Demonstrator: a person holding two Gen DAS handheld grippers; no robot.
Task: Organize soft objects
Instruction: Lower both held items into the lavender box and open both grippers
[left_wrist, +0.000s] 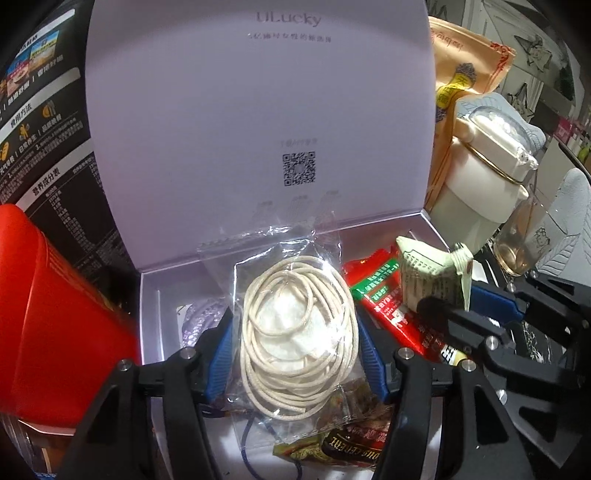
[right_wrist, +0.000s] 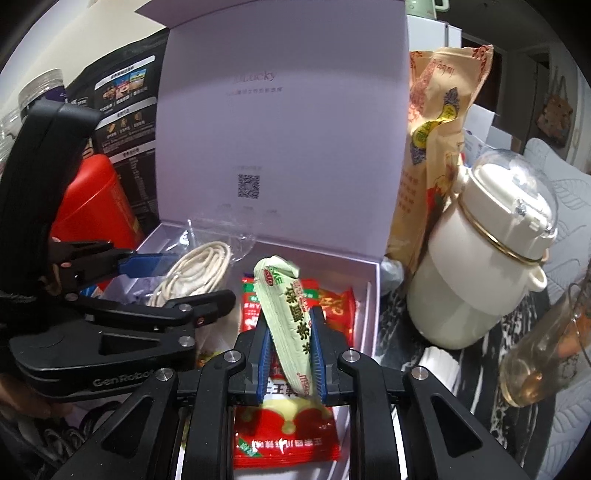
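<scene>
Progress: partly done. Red sachets (right_wrist: 284, 443) already in open lilac box (right_wrist: 373, 295), lower centre. Left hand-held gripper (left_wrist: 295, 354) straddling bagged cord coil (left_wrist: 299, 332), contact uncertain; right hand-held gripper (right_wrist: 291, 363) clamped on green packet (right_wrist: 291, 314), above box. Remaining: release both inside.

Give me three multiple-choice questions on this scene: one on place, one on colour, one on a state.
1. Where is the cream lidded jug?
A. right of the open pale lilac box
B. inside it
C. on its lid

2. What colour are the gripper pads?
A. yellow
B. blue
C. white

3. The right gripper is:
A. open, empty
B. shut on the pale green sachet
C. out of view

Answers: A, the jug stands outside the box wall; B, the pads are blue; B, the pads pinch the sachet.
</scene>
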